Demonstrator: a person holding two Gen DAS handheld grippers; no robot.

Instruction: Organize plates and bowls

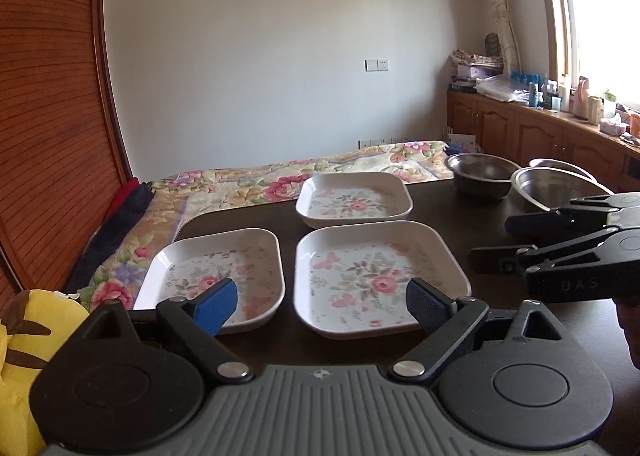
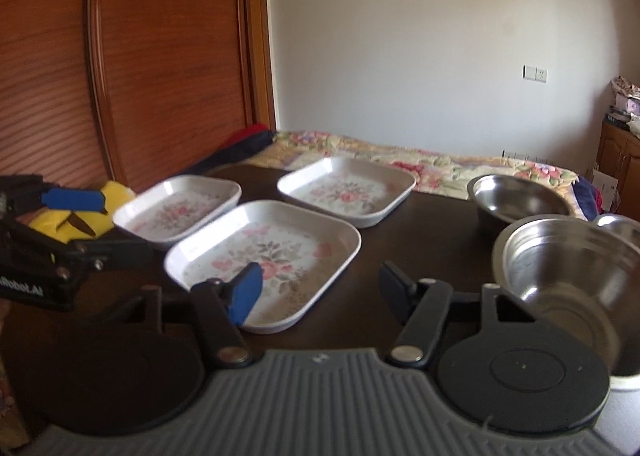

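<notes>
3 plates [image 1: 382, 276], both claws [image 1: 320, 306] wide

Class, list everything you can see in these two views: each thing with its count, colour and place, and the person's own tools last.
Square plates: three, white with pink floral print, left half of the table, none stacked.
Metal bowls: three, silver, right side of the table.
Table: one, dark brown.
Bedspread: one, floral, beyond the table.
Plush toy: one, yellow, left of the table.
Cabinets: brown wood, under the window, cluttered top.
Left tool: open, above the table's near edge, holding nothing.
Right tool: open, holding nothing.
</notes>
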